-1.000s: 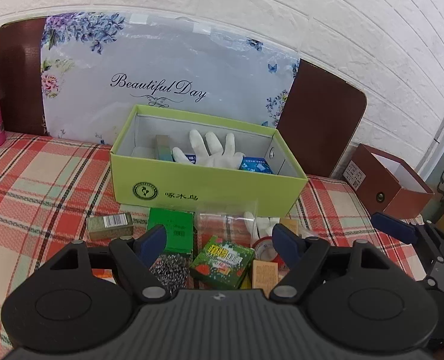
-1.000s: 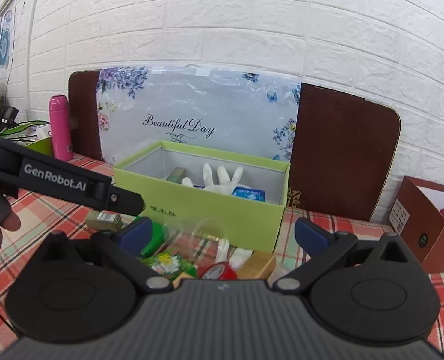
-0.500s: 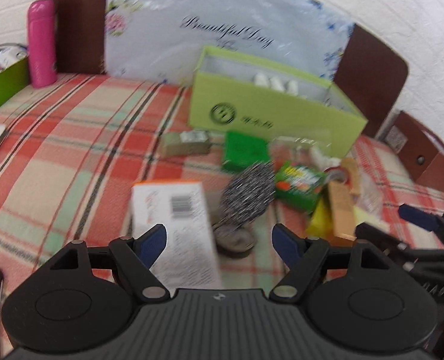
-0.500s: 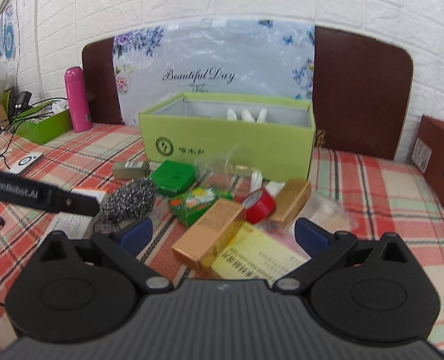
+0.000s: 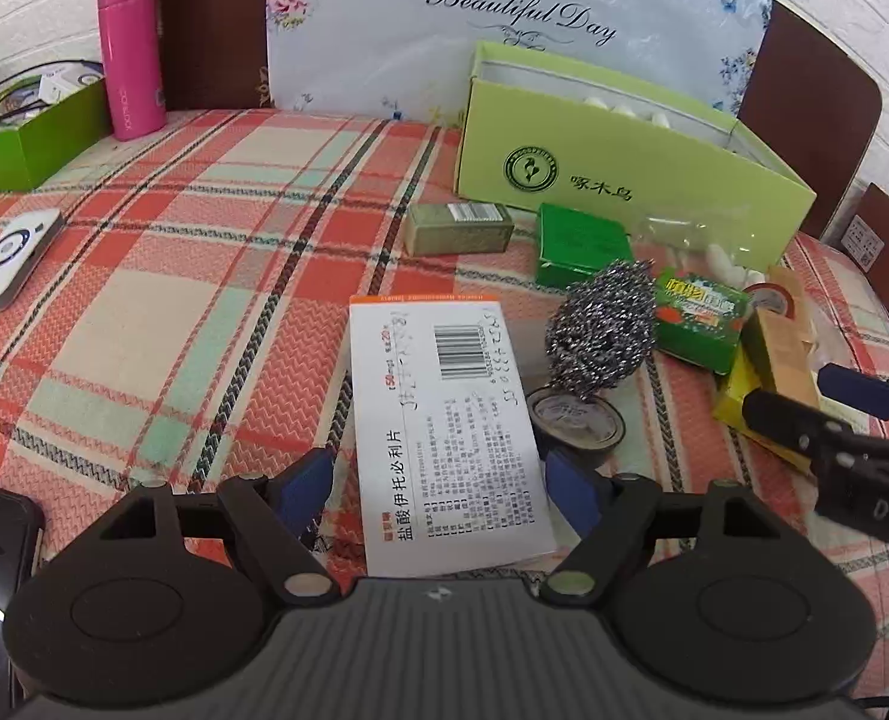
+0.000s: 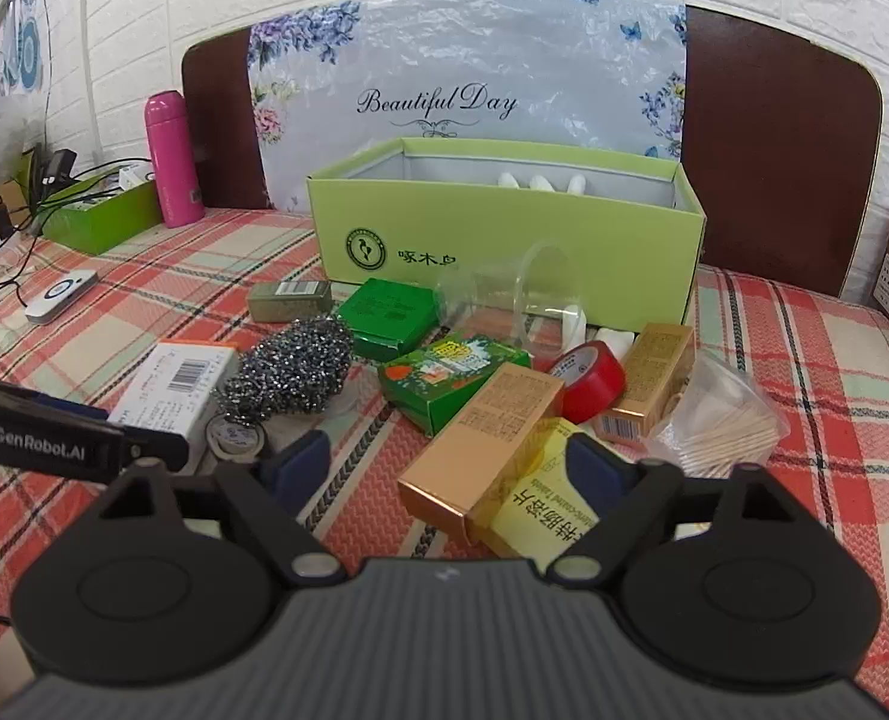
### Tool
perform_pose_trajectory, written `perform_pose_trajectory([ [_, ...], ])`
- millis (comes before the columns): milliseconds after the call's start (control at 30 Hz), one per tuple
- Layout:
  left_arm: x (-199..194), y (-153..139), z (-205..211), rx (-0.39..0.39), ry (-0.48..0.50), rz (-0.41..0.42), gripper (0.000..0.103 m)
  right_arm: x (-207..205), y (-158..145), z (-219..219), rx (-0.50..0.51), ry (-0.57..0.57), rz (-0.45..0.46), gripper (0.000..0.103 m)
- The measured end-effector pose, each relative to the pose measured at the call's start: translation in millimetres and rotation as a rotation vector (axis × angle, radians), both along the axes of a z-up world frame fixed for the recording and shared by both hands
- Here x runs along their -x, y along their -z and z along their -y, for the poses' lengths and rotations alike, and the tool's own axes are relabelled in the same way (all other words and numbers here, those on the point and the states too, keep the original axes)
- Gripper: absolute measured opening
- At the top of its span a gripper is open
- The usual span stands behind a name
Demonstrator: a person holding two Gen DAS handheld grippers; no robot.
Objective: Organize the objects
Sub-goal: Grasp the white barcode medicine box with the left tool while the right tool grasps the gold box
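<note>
1. Clutter is lying loose on the plaid cloth (image 5: 162, 276) in front of the green box (image 6: 504, 240), which is already holding a few white items.
2. Left gripper (image 5: 438, 483) is hovering spread wide over the white carton (image 5: 444, 420), its blue pads flanking the near end without pressing.
3. Right gripper (image 6: 447, 471) is closing around the gold box (image 6: 486, 438) and yellow packet (image 6: 540, 516); the pads are not yet pressing either.
4. Judged step: both hands are lining up pick-ups.
5. Next move is calling for squeezing each box firmly, lifting clear of the scourer (image 5: 603, 324) and red tape (image 6: 588, 375), then carrying them over the green box's rim.
</note>
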State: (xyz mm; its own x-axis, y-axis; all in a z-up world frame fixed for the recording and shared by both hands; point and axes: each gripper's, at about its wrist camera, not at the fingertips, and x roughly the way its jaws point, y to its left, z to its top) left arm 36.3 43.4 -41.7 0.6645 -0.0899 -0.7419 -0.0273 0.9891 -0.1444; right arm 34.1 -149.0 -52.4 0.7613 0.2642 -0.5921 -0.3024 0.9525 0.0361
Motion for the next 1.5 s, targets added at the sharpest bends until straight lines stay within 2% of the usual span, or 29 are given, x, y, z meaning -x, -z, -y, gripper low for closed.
perform_pose_trajectory([
  [33,-1.2,1.8,-1.6,0.009,-0.004,-0.004,0.081,-1.4,1.3,-0.8,0.002,0.006,-0.003,0.065],
  [100,-3.9,5.5,-3.8,0.015,-0.005,-0.004,0.081,-4.5,3.9,-1.6,0.000,0.018,-0.011,0.049],
  [167,-4.3,7.7,-5.3,0.006,0.003,0.012,0.081,-3.5,5.1,-1.4,-0.012,0.020,-0.003,0.045],
  [200,-4.1,8.0,-6.0,0.000,0.013,0.022,0.076,-2.0,4.9,-1.5,-0.015,0.010,0.000,0.042],
  [233,-3.4,7.6,-6.9,-0.003,0.023,0.027,0.076,0.6,4.4,-2.9,-0.017,-0.009,0.004,0.040],
  [300,-1.3,6.5,-9.0,-0.014,0.068,0.023,0.075,5.9,3.5,-6.5,-0.035,-0.079,-0.011,0.040],
  [400,8.6,5.6,-9.5,-0.048,0.175,0.010,0.075,13.6,4.9,-17.2,-0.051,-0.243,-0.068,0.037],
  [500,16.3,4.2,-12.9,-0.067,0.176,0.004,0.076,23.3,12.1,-31.6,-0.004,-0.325,-0.083,0.038],
  [567,15.7,3.1,-12.7,-0.098,0.130,0.011,0.076,25.8,17.8,-36.9,0.029,-0.313,-0.087,0.040],
  [633,11.2,2.9,-11.5,-0.130,0.089,0.022,0.077,24.4,21.0,-37.0,0.020,-0.291,-0.102,0.042],
  [833,-4.7,4.8,-8.1,-0.220,0.039,0.015,0.079,25.1,20.9,-31.4,0.012,-0.253,-0.098,0.049],
  [1133,-14.1,8.4,-19.3,-0.201,-0.022,0.000,0.080,23.4,24.9,-31.9,0.007,-0.237,-0.107,0.052],
  [1200,-12.0,9.7,-22.5,-0.161,-0.002,0.012,0.078,23.4,24.4,-32.1,0.006,-0.234,-0.104,0.052],
  [1267,-7.0,8.2,-24.0,-0.073,0.062,0.025,0.076,22.8,23.8,-31.7,0.002,-0.230,-0.100,0.052],
  [1300,-4.0,6.8,-23.2,-0.031,0.106,0.028,0.076,22.4,23.9,-31.7,0.001,-0.234,-0.102,0.049],
  [1333,-1.1,5.6,-20.5,-0.003,0.158,0.027,0.076,22.3,24.0,-31.8,0.002,-0.243,-0.106,0.040],
  [1367,1.9,4.3,-16.8,0.008,0.203,0.025,0.076,22.4,23.8,-32.1,-0.003,-0.257,-0.111,0.037],
  [1433,7.1,1.9,-10.0,-0.020,0.216,0.030,0.076,23.4,22.8,-33.0,0.008,-0.268,-0.111,0.037],
  [1500,10.1,-1.3,-4.4,-0.091,0.179,0.045,0.077,24.1,22.0,-33.0,0.011,-0.268,-0.109,0.037],
])
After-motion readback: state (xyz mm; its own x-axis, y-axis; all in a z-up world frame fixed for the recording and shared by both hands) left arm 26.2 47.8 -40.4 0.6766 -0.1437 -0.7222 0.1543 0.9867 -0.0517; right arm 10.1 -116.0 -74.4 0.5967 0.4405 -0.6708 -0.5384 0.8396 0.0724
